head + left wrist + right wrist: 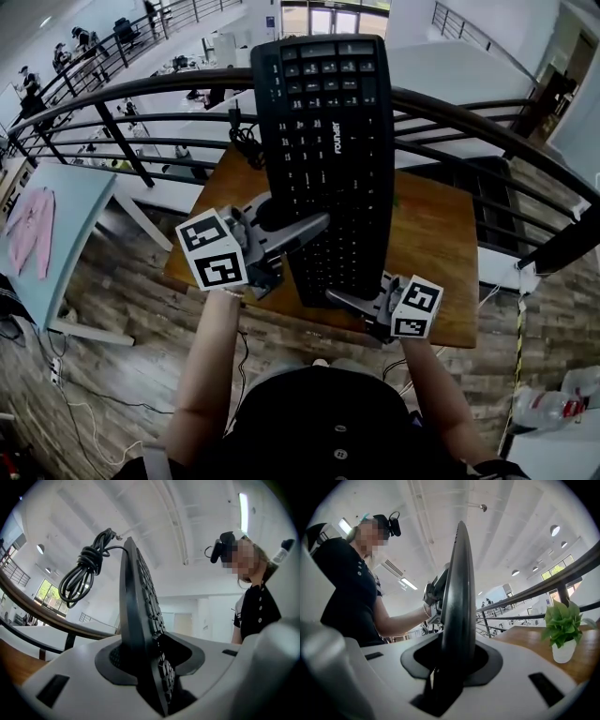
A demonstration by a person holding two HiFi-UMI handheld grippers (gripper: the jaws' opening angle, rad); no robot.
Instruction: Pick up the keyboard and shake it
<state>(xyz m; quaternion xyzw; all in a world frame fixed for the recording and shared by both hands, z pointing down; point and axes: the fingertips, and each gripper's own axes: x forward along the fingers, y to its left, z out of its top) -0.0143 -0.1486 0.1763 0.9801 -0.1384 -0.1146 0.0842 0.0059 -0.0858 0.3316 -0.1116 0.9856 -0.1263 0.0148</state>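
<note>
Counter (441,244) is below you and the railing (469,108) runs just past its far edge.

Keyboard (328,141) is off the counter, in the air between you and the railing. Its long axis points away from you, keys face your head camera, and the far end is tipped up.

Left gripper (314,223) is clamped on the keyboard's left long edge. Its own view shows the board edge-on with both jaws pressing it. Right gripper (337,298) is clamped on the near short end, with the dark edge filling the gap between its jaws. Neither gripper is empty.

The coiled cable (84,571) hangs loose off the far end, bundled but not restrained. A small potted plant (562,625) sits on the counter off to your right.

My read is that the pick-up is done and the shake is the step in hand.

What the next move calls for:
- Hold both clamps firm, because the grips sit on thin edges and could slip under a jolt.
- Move both hands together in short strokes so the board doesn't twist between the grippers.
- Keep the far end off the railing.
- Expect the cable bundle to swing, so keep it and the board away from the plant.
</note>
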